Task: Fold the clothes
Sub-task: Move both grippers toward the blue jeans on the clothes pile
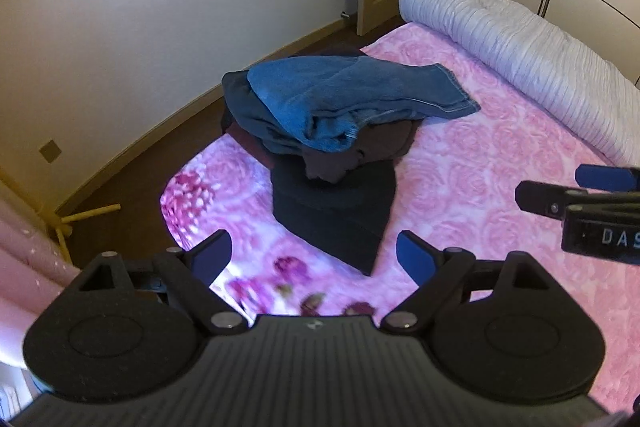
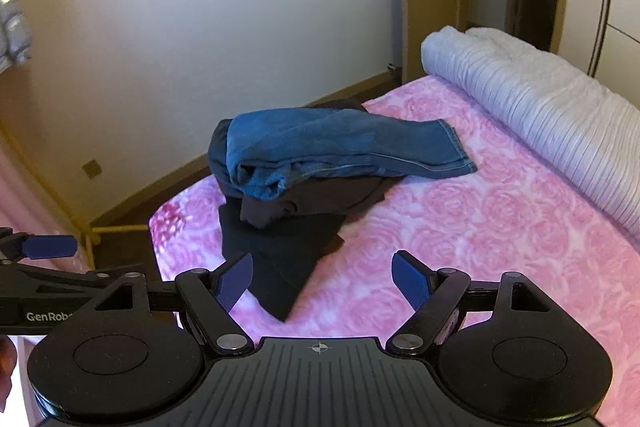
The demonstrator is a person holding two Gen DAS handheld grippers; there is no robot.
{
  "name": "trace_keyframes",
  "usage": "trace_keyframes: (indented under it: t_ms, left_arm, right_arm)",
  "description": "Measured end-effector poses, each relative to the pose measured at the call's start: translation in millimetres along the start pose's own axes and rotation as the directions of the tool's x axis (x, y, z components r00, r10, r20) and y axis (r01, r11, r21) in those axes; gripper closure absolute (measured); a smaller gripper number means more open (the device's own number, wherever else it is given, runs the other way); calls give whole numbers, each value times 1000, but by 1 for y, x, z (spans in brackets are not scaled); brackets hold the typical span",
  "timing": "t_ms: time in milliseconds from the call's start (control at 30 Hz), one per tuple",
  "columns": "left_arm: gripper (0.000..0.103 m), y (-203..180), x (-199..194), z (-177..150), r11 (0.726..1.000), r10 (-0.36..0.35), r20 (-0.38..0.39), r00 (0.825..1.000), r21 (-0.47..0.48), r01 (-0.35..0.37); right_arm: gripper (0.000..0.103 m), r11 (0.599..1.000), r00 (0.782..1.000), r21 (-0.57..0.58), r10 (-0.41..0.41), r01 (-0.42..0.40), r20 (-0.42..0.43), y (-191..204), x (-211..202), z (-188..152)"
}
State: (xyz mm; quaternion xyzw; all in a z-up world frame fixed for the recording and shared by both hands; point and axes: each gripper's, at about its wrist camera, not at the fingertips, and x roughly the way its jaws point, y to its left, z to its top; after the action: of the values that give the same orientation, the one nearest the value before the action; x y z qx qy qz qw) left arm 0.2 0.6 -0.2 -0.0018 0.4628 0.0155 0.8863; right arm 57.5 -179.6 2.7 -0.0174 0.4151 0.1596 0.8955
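While both grippers hang over the bed (image 1: 500, 155), neither one has hold of anything. The left gripper (image 1: 314, 257) has its blue pads spread wide, and the right gripper (image 2: 322, 277) is spread just as wide, nothing between its fingers either. Straight ahead of both sits the pile of clothes (image 2: 304, 187) on the pink rose blanket: blue jeans (image 1: 340, 99) on top, a brown piece (image 1: 360, 151) under them, and a black garment (image 1: 336, 215) at the bottom, its corner reaching closest to the grippers. Further off to the right of the pile there's a rolled-up white quilt (image 2: 540, 107).
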Motion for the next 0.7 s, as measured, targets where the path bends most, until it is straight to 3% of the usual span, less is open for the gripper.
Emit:
trace_keyframes:
  t_ms: [167, 267, 500, 700]
  left_arm:
    - [16, 10, 5, 1, 997, 21, -5, 1000, -72, -21]
    - [16, 19, 9, 5, 993, 33, -6, 999, -113, -33]
    - [16, 28, 39, 44, 995, 83, 5, 997, -59, -82]
    - [16, 12, 31, 48, 989, 126, 42, 991, -79, -123]
  right_arm:
    - [23, 996, 1000, -87, -6, 5, -13, 25, 12, 8]
    - [23, 995, 998, -86, 50, -52, -31, 26, 34, 31]
    - [23, 983, 985, -80, 168, -163, 51, 11, 22, 41]
    - [23, 985, 983, -51, 171, -168, 73, -6, 38, 59]
